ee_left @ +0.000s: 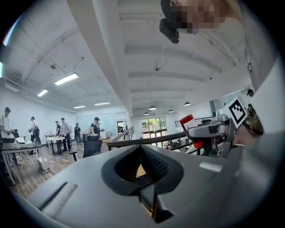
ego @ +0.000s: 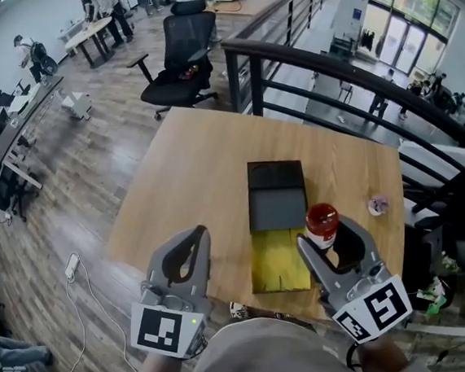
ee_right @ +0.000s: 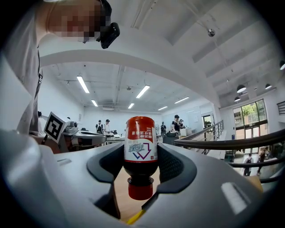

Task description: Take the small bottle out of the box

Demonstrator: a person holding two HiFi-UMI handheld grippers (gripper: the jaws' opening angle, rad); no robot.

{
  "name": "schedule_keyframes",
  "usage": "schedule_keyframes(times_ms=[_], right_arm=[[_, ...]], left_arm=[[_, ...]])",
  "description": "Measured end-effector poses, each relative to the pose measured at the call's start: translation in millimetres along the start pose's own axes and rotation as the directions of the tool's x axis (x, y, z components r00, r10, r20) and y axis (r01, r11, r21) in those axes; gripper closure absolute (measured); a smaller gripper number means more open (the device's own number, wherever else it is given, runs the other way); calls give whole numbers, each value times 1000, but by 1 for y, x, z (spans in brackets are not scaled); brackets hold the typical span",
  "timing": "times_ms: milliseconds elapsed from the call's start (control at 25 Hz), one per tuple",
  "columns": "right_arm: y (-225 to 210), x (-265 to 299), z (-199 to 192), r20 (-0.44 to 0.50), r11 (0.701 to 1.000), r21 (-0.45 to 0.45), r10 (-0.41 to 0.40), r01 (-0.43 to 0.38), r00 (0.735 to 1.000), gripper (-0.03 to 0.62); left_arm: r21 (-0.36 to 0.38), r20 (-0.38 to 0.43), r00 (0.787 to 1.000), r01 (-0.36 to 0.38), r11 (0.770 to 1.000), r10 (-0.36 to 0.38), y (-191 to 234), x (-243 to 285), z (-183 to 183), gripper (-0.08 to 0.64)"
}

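Small bottle gripped in right claw beside box.

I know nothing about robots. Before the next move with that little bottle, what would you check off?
1. Small bottle pinched between the right tongs: ok.
2. Bottle lifted out of the box: ok.
3. Bottle upright: cannot tell; its cap faces the right tongs' camera.
4. Left tongs shut with nothing in them, free to help: ok.
5. Bare table beside the box for setting the bottle down: ok.
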State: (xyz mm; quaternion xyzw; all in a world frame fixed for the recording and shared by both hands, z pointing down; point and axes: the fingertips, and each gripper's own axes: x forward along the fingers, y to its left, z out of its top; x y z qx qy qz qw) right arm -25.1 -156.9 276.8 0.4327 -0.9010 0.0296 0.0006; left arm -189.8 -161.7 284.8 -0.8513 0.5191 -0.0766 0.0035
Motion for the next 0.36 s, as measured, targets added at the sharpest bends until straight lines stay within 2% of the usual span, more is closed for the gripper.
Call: schedule_keyframes(times_ms=[200,360], right_arm=[[3,1,-3,-15,1000,-8,14,-14,1000,367],[5,4,-5,-16,1000,-14,17,-17,1000,367]], left_arm=[[1,1,1000,-11,1000,11,4,-2,0,560],[37,61,998,-22,999,20,11,-1,6,560]])
